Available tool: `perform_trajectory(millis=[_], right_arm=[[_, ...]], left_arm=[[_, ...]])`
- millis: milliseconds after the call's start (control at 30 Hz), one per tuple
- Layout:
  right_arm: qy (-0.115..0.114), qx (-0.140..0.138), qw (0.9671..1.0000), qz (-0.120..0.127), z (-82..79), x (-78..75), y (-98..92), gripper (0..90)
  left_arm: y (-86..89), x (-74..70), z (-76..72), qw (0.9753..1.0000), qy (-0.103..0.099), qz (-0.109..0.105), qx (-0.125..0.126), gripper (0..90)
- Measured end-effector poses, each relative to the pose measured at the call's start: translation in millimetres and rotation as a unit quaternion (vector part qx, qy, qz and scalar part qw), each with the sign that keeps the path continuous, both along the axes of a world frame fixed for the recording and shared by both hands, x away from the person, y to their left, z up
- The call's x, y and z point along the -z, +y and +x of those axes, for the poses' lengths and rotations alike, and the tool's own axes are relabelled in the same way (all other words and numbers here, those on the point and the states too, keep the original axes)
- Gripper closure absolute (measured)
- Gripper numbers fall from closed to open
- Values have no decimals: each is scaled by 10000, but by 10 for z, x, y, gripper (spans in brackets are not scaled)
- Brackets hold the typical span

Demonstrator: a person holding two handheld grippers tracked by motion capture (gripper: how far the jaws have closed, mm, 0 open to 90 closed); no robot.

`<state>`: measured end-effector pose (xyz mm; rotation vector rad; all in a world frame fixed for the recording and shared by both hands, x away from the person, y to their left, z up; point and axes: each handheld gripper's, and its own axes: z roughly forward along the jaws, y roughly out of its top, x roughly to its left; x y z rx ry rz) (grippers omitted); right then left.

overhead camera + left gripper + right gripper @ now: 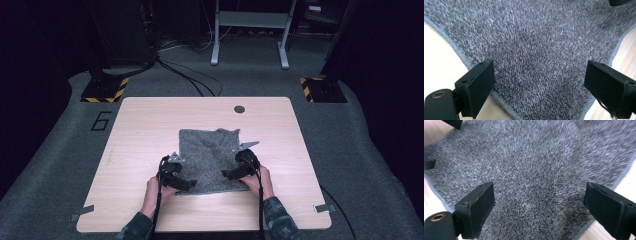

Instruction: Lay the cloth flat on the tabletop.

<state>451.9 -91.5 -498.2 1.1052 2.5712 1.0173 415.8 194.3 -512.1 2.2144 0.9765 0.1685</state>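
Grey speckled terry towel (210, 159), square with a stitched hem, lies at centre of the high view, slightly below middle, on the pale wood desk (145, 130). Its far edge is rumpled and a crease runs down from it; the near half lies flat.

Left gripper (181, 183) sits at the towel's lower left corner, right gripper (231, 175) at its lower right edge, both low over the cloth and held by hands entering from the bottom of the frame.

Left gripper view: towel (536, 50) spans the frame between the black fingers (480, 86); they stand wide apart, straddling the near corner, nothing clamped. Hem and bare desk (439, 57) show at left and lower right.

Right gripper view: towel (536, 170) again lies between the fingers (477, 207), spread wide, gripping nothing. Contact with the pile cannot be told in either view. The other gripper's black tips show at upper left of this frame.

Surroundings, high view: a dark round grommet hole (239, 109) in the desk near its far edge, well apart from the towel; rest of the desk top is bare around the cloth. Grey carpet floor (60, 150) bears a marked "6" (101, 121) at left. Yellow-black striped base plates (105, 90) stand at upper left and upper right, black cables (190, 75) run across the floor, and a grey metal frame (250, 30) stands at top centre.
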Motion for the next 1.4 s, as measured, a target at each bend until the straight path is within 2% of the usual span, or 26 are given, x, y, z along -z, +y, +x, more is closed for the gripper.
perform_trajectory(millis=[133, 267, 467, 633, 1000, 1333, 1367, 1400], right_arm=[[129, 34, 9999, -65, 19, 65, -5, 75], [239, 78, 9996, -109, 5, 130, -47, 74], [197, 116, 9997, -37, -38, 146, -115, 71], [147, 129, 9997, -124, -96, 147, -176, 72], [57, 176, 9994, -294, -246, 152, -263, 77], [10, 254, 9992, -300, -375, 159, -323, 80], [56, 268, 9993, -253, -392, 158, -324, 80], [17, 264, 9993, -272, -402, 160, -334, 80]], left_arm=[[-5, 24, -19, 10000, -16, 49, 7, 98], [-7, 30, -35, 10000, -13, 12, -28, 99], [6, 29, -65, 10000, -33, 56, 33, 98], [7, 37, -111, 10000, -55, 22, 3, 97], [-42, 40, -243, 9999, -105, 72, 117, 95], [-72, 49, -355, 9999, -122, 47, 105, 96], [-70, 43, -363, 9997, -143, 109, 139, 96], [-78, 49, -378, 9998, -145, 59, 133, 96]])
